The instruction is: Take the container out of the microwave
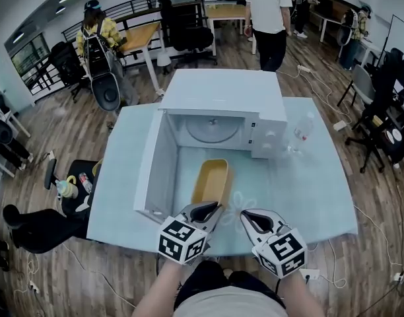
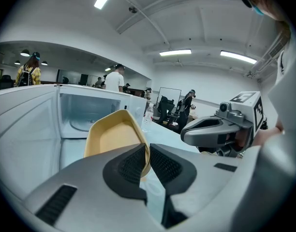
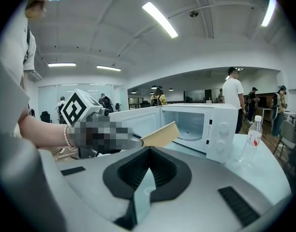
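Nearest the camera, both forearms reach forward side by side, and each gripper slopes gently down toward the pale blue counter [image 1: 301, 190].

The left gripper [image 1: 212, 209] is clamped narrowly on the near rim of the shallow yellow plastic container [image 1: 212, 180]. In the left gripper view, its ribbed black pads [image 2: 163, 164] pinch the thin wall with one pad inside and one outside. A rim grip like this makes sense for a tray too broad to span, and it lets the hand stay well back from the oven.

The right gripper [image 1: 249, 215] sits just beside the left one and apart from the container. In its own view, its tips meet with nothing between them [image 3: 148, 151]. It reads as a spare hand kept out of the way, perhaps for the door.

The container is already out of the cavity, in front of the opening and alongside the open door [image 1: 152, 170]. From the right gripper view [image 3: 161, 135], its far end looks slightly raised, so it is probably being carried rather than resting. No view settles whether it touches the counter.

Beyond it, the white microwave [image 1: 222, 91] stands open, showing only its glass turntable [image 1: 212, 129]. A clear plastic bottle [image 1: 303, 132] stands on the counter to the microwave's right. Farther back are desks, chairs and several people.
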